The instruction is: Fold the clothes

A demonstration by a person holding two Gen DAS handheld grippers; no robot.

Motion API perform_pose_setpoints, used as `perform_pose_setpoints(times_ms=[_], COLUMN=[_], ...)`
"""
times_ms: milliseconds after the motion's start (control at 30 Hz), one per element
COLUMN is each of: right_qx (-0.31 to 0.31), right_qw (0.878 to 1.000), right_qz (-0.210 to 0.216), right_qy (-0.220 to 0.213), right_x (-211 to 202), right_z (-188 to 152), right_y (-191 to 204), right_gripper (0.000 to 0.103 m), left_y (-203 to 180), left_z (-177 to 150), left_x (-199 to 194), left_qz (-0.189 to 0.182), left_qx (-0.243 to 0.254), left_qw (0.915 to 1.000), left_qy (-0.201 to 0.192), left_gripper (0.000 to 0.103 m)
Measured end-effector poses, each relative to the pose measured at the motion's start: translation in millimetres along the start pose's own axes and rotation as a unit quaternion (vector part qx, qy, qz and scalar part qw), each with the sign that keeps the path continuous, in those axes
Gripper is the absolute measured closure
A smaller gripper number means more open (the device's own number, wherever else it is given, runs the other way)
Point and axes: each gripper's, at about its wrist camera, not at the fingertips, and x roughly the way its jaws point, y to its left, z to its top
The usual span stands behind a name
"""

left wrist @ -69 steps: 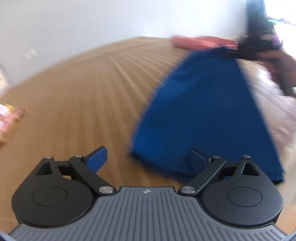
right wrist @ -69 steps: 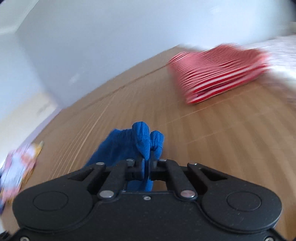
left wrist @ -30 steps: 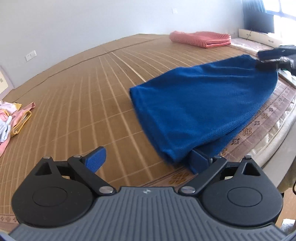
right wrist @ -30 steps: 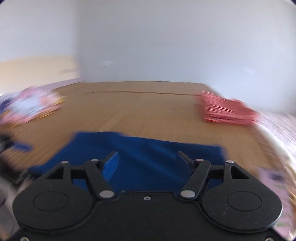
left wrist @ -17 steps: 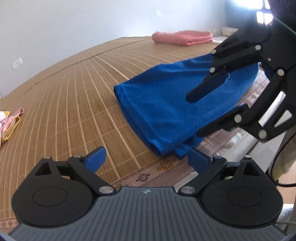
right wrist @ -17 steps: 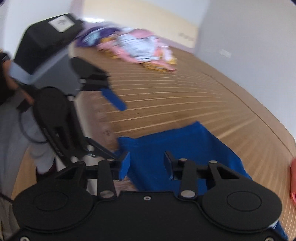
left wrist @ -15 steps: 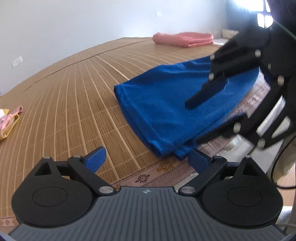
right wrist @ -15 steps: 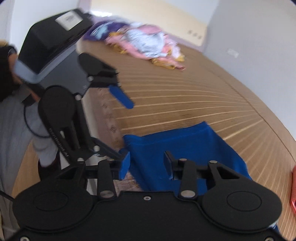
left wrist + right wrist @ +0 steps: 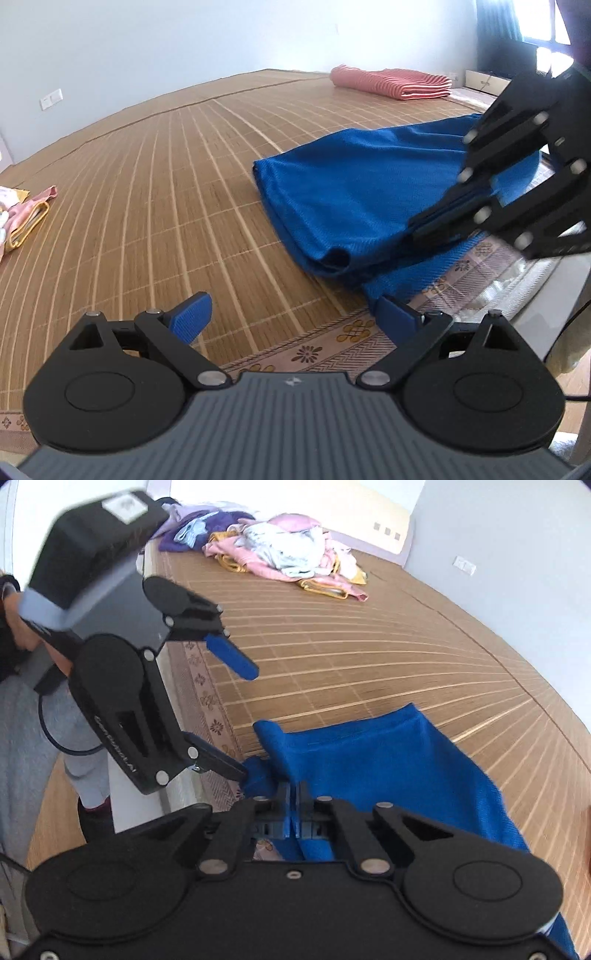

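A blue cloth [image 9: 351, 192] lies folded on the bamboo mat [image 9: 166, 184], near the bed's front edge. In the left wrist view my right gripper [image 9: 415, 227] comes in from the right, its jaws closing tight on the cloth's near edge. In the right wrist view its fingers [image 9: 294, 794] meet with blue cloth [image 9: 388, 760] between and around them. My left gripper [image 9: 295, 317] stands open just left of the cloth's near corner and holds nothing. The right wrist view also shows the left gripper [image 9: 245, 722], with its lower finger beside that corner.
A folded red-striped cloth [image 9: 391, 83] lies at the far end of the mat. A heap of pink, white and purple clothes [image 9: 288, 554] lies at the other end. The mat's patterned border [image 9: 314, 350] runs along the bed edge. A person's grey-clad leg [image 9: 22, 738] stands beside the bed.
My right gripper swung round onto the cloth's near edge and went from open to shut on it. The left gripper stayed open near the corner.
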Motion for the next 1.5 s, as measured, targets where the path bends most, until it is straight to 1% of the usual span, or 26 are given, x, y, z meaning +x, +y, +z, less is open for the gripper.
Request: perform_pose_setpoints(times_ms=[67,167,300,333,433,533,600,633,667,767,867,933,1000,1067,1100,1167,1267,1367,1400,1433,1467,1500], right_qx=[-0.017,-0.038,-0.079,-0.085,-0.072,-0.05,-0.026,-0.013,0.0,0.039,0.067,0.079,0.077,0.061,0.05,0.032,0.022,0.023,0.032,0.045,0.059,0.076], right_qw=[1.0,0.999,0.996,0.995,0.997,0.998,0.999,1.0,1.0,0.999,0.997,0.996,0.996,0.997,0.998,0.999,0.999,0.999,0.999,0.999,0.998,0.997], right_qz=[-0.01,-0.009,-0.012,-0.014,-0.02,-0.021,-0.022,-0.023,-0.025,-0.03,-0.045,-0.038,-0.025,-0.016,-0.015,-0.015,-0.017,-0.021,-0.016,-0.007,0.002,0.007], right_qy=[0.0,0.009,0.04,0.042,0.031,0.025,0.018,0.014,0.01,-0.002,-0.011,-0.021,-0.029,-0.034,-0.036,-0.037,-0.03,-0.023,-0.027,-0.027,-0.026,-0.026], right_x=[-8.6,-10.8,6.9,9.6,8.7,3.2,-3.7,-7.4,-11.0,-21.8,-31.3,-33.5,-30.8,-22.6,-17.5,-5.3,9.6,21.2,22.7,24.9,27.0,28.5], right_z=[0.4,-0.8,-9.6,-11.7,-14.4,-16.6,-19.8,-21.6,-23.5,-29.2,-35.3,-36.0,-33.3,-27.0,-23.6,-16.6,-8.3,-1.7,-0.7,0.0,0.3,0.3], right_y=[2.4,8.8,24.2,27.0,26.8,22.9,17.1,13.8,10.5,0.8,-5.0,-4.7,0.2,9.0,13.3,20.4,25.9,25.6,22.9,19.3,15.7,12.5], right_gripper=[0.099,0.099,0.099,0.099,0.099,0.094,0.088,0.079,0.073,0.072,0.069,0.069,0.067,0.061,0.06,0.057,0.052,0.052,0.053,0.059,0.073,0.083], left_y=[1.7,2.8,4.2,4.7,5.6,5.1,5.5,5.9,6.7,14.2,22.3,28.2,35.2,41.7,44.4,46.7,45.6,44.3,44.3,44.1,43.7,43.4], left_z=[-0.1,-0.6,-1.4,-1.5,-1.3,-1.1,-0.6,0.2,1.1,5.4,9.2,10.1,10.0,9.2,8.8,7.7,6.4,4.2,3.4,2.5,1.5,0.7], left_x=[-0.1,-1.0,-2.2,-2.2,-2.8,-4.3,-6.2,-8.2,-10.3,-19.1,-29.4,-36.1,-40.1,-41.9,-41.8,-41.0,-39.1,-36.4,-35.4,-34.8,-34.2,-34.0], left_qz=[0.001,0.004,0.004,0.004,0.003,0.006,0.01,0.016,0.022,0.039,0.041,0.037,0.031,0.027,0.022,0.016,0.006,-0.013,-0.019,-0.023,-0.025,-0.025], left_qx=[-0.005,-0.009,-0.014,-0.015,-0.018,-0.016,-0.016,-0.015,-0.015,-0.025,-0.043,-0.054,-0.073,-0.095,-0.105,-0.115,-0.112,-0.114,-0.117,-0.118,-0.119,-0.12], left_qw=[1.0,1.0,0.9999,0.9999,0.9998,0.9998,0.9998,0.9998,0.9996,0.9988,0.9978,0.9971,0.9959,0.9939,0.993,0.9922,0.9926,0.9923,0.9919,0.9916,0.9914,0.9913], left_qy=[0.001,0.002,0.004,0.004,0.005,0.006,0.006,0.003,0.0,-0.015,-0.029,-0.039,-0.045,-0.049,-0.049,-0.047,-0.046,-0.047,-0.047,-0.047,-0.047,-0.048], left_gripper=[0.005,0.005,0.005,0.005,0.005,0.005,0.005,0.005,0.005,0.005,0.005,0.005,0.005,0.005,0.005,0.005,0.005,0.005,0.005,0.005,0.005,0.005])
